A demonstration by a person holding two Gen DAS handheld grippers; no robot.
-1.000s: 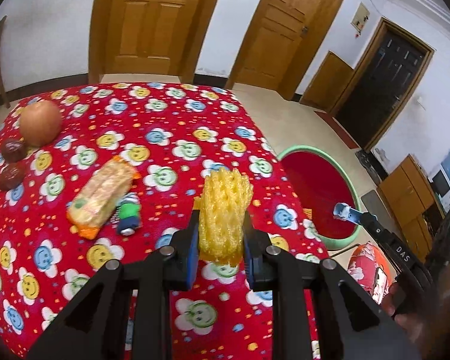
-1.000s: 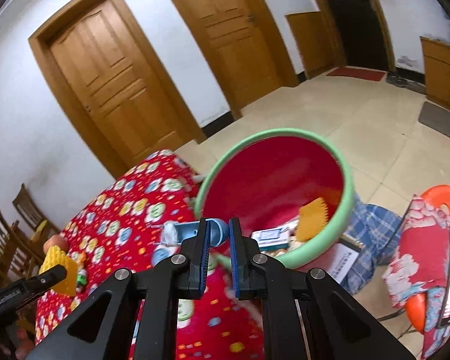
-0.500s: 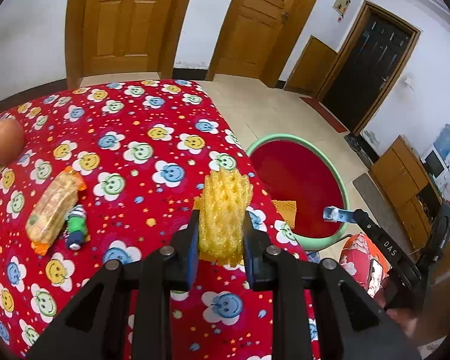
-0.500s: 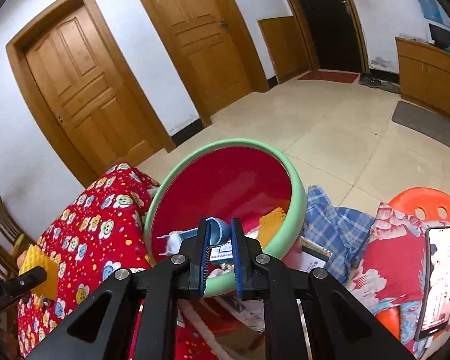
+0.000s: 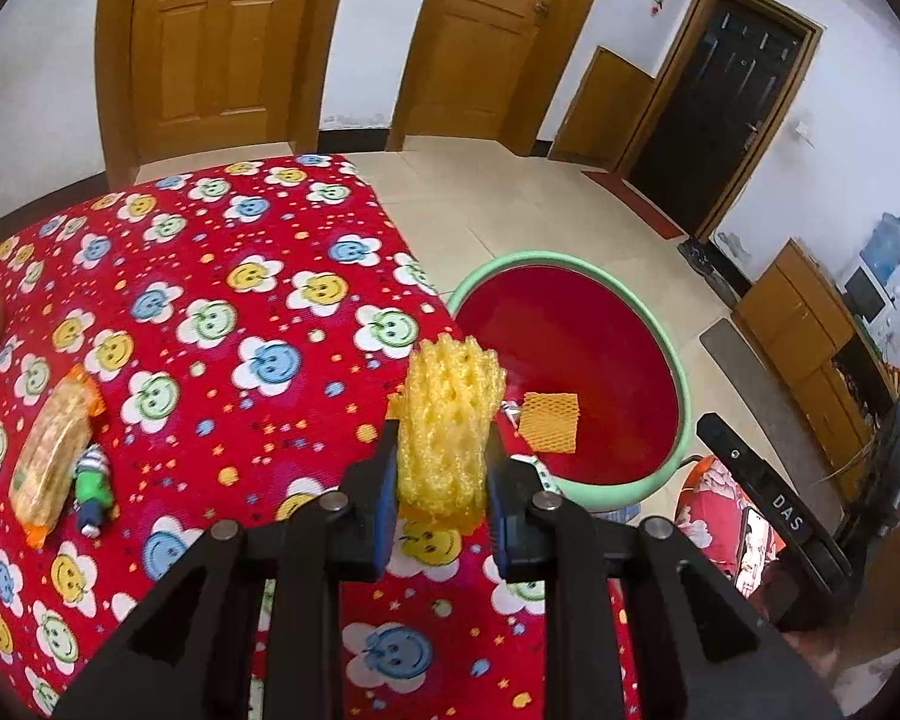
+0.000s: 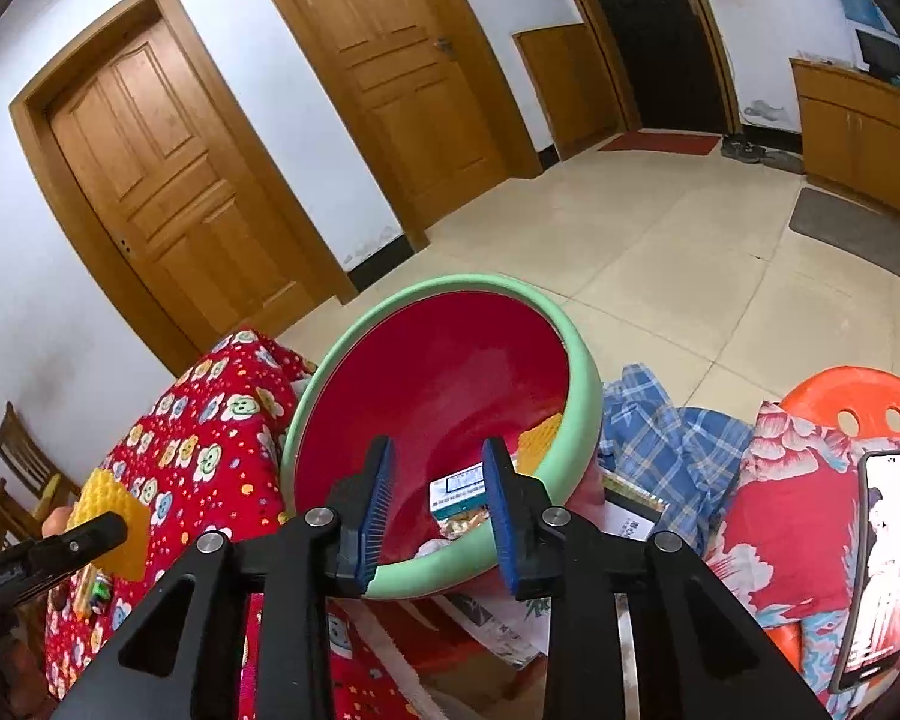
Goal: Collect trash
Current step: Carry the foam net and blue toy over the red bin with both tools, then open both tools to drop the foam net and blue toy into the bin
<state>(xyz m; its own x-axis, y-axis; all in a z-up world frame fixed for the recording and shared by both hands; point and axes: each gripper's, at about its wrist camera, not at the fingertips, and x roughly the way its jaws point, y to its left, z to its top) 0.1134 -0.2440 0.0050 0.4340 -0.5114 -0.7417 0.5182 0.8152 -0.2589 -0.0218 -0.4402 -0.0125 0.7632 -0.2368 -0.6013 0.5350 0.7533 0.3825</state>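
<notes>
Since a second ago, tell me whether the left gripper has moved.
Yes. The left gripper, shut on the yellow foam net, has moved toward the basin, which now sits closer in its view.
</notes>
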